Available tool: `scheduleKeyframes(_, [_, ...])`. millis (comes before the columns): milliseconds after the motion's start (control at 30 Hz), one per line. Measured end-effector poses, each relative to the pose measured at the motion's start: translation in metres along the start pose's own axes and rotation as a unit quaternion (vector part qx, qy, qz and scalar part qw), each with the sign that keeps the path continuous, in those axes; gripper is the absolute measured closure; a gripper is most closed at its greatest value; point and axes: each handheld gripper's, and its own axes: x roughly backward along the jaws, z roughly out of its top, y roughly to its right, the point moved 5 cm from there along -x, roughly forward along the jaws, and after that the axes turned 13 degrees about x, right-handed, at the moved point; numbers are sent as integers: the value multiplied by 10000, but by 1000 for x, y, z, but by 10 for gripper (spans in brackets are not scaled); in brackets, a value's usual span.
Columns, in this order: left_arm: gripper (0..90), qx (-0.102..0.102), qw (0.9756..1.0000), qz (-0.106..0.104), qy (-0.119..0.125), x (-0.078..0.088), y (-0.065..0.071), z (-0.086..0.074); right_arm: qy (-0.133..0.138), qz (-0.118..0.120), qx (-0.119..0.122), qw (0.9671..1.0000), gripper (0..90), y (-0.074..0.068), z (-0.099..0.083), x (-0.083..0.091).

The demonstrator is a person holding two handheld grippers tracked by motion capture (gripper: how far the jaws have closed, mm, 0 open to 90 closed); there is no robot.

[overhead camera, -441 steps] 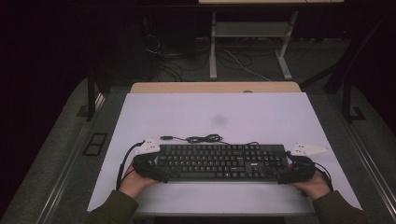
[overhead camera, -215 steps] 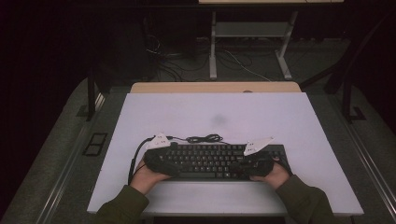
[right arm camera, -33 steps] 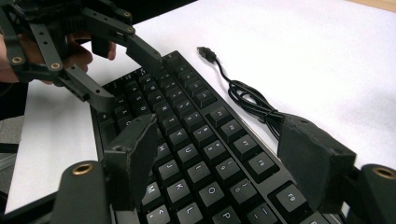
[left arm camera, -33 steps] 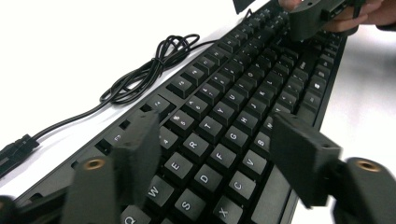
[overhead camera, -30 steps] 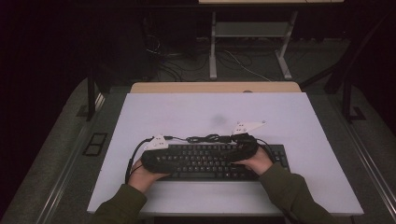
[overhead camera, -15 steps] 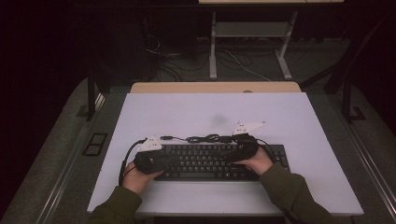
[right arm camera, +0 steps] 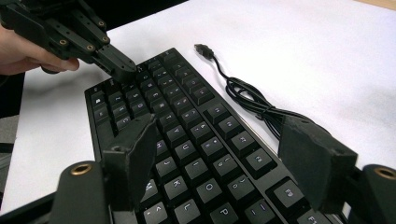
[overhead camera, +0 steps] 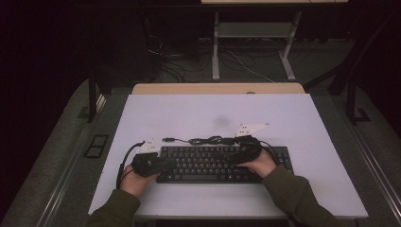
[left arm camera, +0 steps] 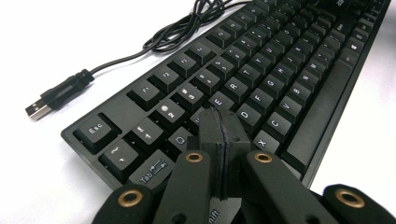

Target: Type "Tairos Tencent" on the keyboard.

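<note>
Black keyboard (overhead camera: 222, 164) with white lettering on dark keys, lying on a white table (overhead camera: 198, 113) edged in pale wood at the far side. Black cable (left arm camera: 168, 35) ending in a silver plug (left arm camera: 37, 110). Matte black left gripper (left arm camera: 219, 135) with brass-coloured rivets; right gripper (right arm camera: 219, 158) black as well, dark grey on the pads. Olive green sleeves (overhead camera: 295, 196).

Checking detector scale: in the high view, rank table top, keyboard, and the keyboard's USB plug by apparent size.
1. Table top, largest by far.
2. Keyboard, spans roughly a third of the table's width.
3. USB plug, a tiny tip at the cable's end.
All lie at similar depth, so the ranking is safe.
</note>
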Motion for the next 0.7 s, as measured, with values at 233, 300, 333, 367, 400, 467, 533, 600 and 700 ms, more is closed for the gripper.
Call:
scheduleKeyframes(233, [889, -44, 10000, 6, -66, -3, 1, -1, -16, -7, 4, 10000, 275, 0, 0, 0])
scheduleKeyframes(300, [889, -38, 10000, 13, -86, -3, 1, -2, -14, -8, -1, 10000, 275, 0, 0, 0])
scheduleKeyframes(333, [889, -30, 10000, 10, -84, -3, 0, -2, -14, -9, 1, 10000, 275, 0, 0, 0])
scheduleKeyframes(367, [889, -27, 9999, 19, -95, -4, 0, -2, -16, -11, 1, 10000, 275, 0, 0, 0])
scheduleKeyframes(400, [889, -35, 9999, 14, -105, -4, 0, -2, -17, -6, 9, 10000, 275, 0, 0, 0])
scheduleKeyframes(467, [889, -44, 9999, 12, -112, -4, 0, -2, -11, -10, 10, 10000, 275, 0, 0, 0])
scheduleKeyframes(533, [889, -48, 9999, 12, -111, -4, 0, -2, -8, -12, 4, 10000, 275, 0, 0, 0])
scheduleKeyframes(600, [889, -40, 9999, 8, -112, -4, 0, -2, -14, -14, 9, 10000, 276, 0, 0, 0])
scheduleKeyframes(700, [889, -37, 9999, 3, -117, -4, 0, -2, -21, -14, 16, 10000, 275, 0, 0, 0])
